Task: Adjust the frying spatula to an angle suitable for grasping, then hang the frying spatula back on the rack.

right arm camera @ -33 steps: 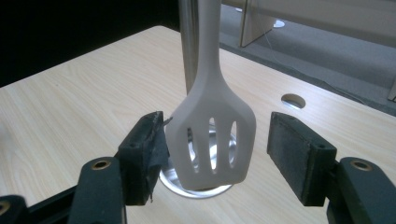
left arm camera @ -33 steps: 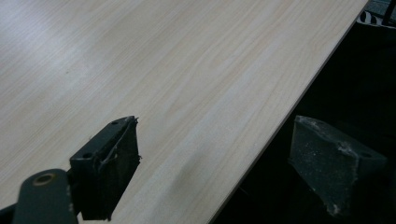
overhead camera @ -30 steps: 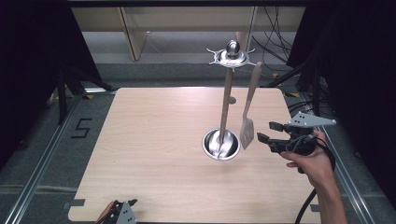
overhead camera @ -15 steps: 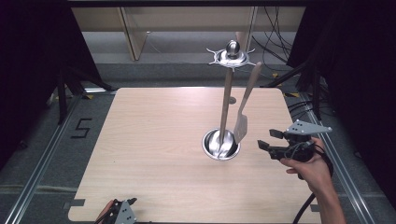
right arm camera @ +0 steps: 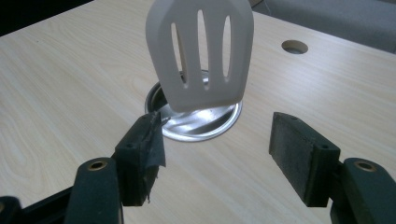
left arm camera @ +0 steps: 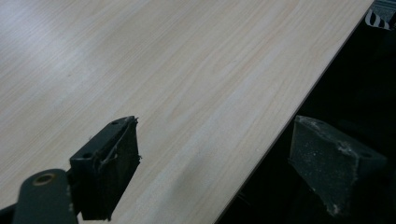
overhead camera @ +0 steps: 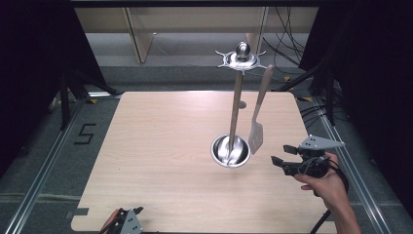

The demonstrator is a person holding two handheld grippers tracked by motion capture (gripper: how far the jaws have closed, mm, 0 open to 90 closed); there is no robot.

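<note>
Left tool (overhead camera: pixel 127 220) sits at the near edge of the bench (overhead camera: pixel 160 161), bottom left in the high view; its own view has the jaws spread wide w/ nothing between, one over the wood, the other past the edge.

Right tool (overhead camera: pixel 281 162) is held by a hand (overhead camera: pixel 325 184) at the right side of the bench, jaws spread & empty, pointing left toward the stand. In the right gripper view the jaws frame bare wood just short of the spatula (right arm camera: pixel 201 53), not touching it.

Spatula: pale slotted blade, hangs from the stand's top ring (overhead camera: pixel 242 59) by its handle end, slightly tilted, blade low, next to the base (overhead camera: pixel 231 150). From the high view the blade is at the base's right rim; can't tell if they touch.

Base is a shiny metal dish mid-bench, right of centre. A wood-coloured pole (overhead camera: pixel 235 109) rises from it to the spiked metal ring w/ a ball on top.

Beyond: a round hole (right arm camera: pixel 294 46) in the bench top, then floor w/ cables (overhead camera: pixel 287 44).
</note>
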